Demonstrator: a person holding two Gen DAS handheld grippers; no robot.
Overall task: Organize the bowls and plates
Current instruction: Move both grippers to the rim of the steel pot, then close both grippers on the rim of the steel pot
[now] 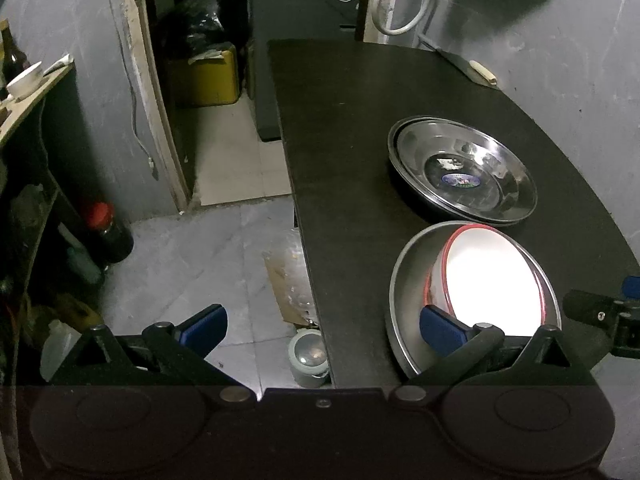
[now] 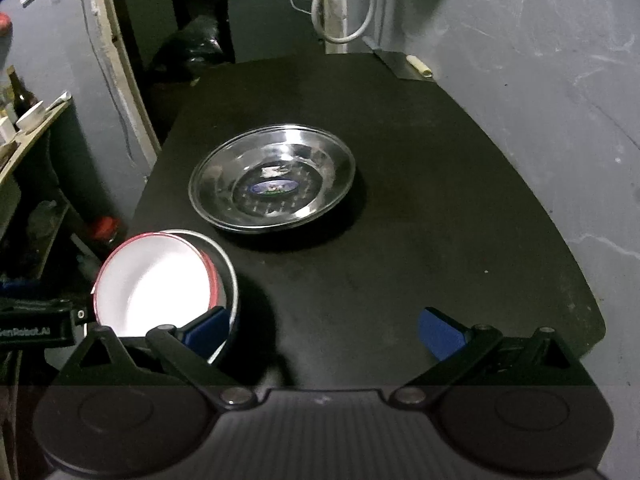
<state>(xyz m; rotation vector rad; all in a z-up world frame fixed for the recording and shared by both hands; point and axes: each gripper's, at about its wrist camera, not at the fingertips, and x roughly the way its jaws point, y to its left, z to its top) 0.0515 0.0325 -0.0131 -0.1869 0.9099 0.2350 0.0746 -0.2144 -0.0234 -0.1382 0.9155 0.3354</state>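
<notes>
Nested white bowl [image 1: 492,284] just ahead-right of spread, empty left gripper [image 1: 324,326]; right gripper [image 2: 322,330] spread too, bowl at its left finger.

Grey scuffed walls [image 2: 540,60]; pale tiled floor [image 1: 192,264]; black table [image 2: 400,260]; wooden shelf [image 1: 36,92] at left; open doorway [image 1: 208,80] beyond. Lighting dim.
</notes>
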